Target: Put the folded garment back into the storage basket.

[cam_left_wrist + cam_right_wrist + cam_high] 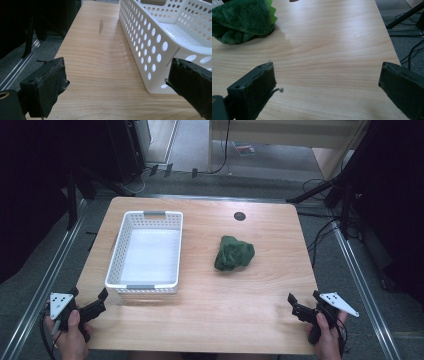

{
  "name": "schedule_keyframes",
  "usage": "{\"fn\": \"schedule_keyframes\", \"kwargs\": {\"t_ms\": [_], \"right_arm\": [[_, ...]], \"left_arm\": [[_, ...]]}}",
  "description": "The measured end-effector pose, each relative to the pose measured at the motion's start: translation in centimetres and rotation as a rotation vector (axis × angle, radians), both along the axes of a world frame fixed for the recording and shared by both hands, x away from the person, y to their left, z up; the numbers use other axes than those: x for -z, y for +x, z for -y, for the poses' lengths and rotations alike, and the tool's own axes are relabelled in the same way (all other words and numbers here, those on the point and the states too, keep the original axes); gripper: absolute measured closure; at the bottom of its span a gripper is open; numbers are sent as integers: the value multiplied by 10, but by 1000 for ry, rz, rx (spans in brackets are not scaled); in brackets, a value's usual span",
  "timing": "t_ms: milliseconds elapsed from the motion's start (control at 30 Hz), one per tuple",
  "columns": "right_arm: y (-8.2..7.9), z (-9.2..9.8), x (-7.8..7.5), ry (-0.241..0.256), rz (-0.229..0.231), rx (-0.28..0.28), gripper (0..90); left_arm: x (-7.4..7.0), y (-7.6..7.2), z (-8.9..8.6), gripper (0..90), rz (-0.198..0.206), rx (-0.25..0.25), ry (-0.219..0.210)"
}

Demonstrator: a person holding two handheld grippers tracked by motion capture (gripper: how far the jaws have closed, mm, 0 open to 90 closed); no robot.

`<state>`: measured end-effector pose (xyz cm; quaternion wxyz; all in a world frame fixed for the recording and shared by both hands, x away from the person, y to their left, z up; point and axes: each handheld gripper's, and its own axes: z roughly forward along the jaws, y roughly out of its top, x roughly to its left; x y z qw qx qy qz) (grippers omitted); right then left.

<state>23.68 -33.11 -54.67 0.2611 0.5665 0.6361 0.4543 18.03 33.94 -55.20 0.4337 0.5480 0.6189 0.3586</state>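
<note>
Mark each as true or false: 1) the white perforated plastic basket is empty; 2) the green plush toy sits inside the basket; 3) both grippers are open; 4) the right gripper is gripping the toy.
1) True: the white perforated plastic basket holds nothing.
2) False: the green plush toy lies on the wooden table, to the right of the basket and apart from it.
3) True: the left gripper and the right gripper both have their fingers spread.
4) False: it is open near the table's front edge, apart from the toy.
</note>
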Motion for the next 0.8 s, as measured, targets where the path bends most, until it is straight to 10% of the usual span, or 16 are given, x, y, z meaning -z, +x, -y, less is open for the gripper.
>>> {"fn": "schedule_keyframes", "kwargs": {"t_ms": [367, 800], "right_arm": [[0, 0, 0, -1, -3, -2, 11], [0, 0, 0, 0, -7, -7, 12]], "left_arm": [[-3, -2, -7, 25, -3, -17, -49], [-43, -16, -11, 25, 56, -4, -96]]}}
